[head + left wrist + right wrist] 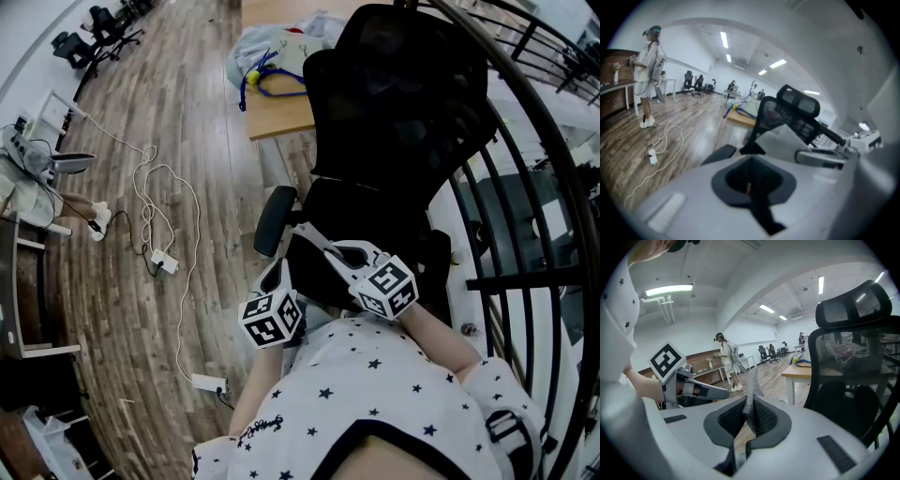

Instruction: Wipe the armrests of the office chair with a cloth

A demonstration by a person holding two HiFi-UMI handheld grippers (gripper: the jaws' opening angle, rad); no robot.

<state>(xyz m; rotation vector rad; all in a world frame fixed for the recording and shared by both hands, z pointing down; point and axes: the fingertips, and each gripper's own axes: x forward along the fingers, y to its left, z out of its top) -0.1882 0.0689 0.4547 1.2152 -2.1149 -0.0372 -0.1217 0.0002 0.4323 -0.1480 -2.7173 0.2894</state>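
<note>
The black mesh office chair (pixel 394 122) stands right in front of me, its left armrest (pixel 274 220) nearest my grippers. My right gripper (pixel 314 239) points up-left over the seat, close to that armrest. It is shut on a pale grey cloth (pixel 751 392) that sticks up from between the pads. In the left gripper view the cloth (pixel 785 140) shows as a folded sheet by the right gripper (pixel 825 157). My left gripper (pixel 277 270) hangs just below the armrest (pixel 719 153), jaws together, nothing visible between them. The right armrest is hidden.
A wooden table (pixel 281 117) with a bag and a blue lanyard stands behind the chair. White cables and power strips (pixel 161 261) lie on the wood floor at left. A dark railing (pixel 525 234) runs along the right. A person (pixel 649 70) stands far off.
</note>
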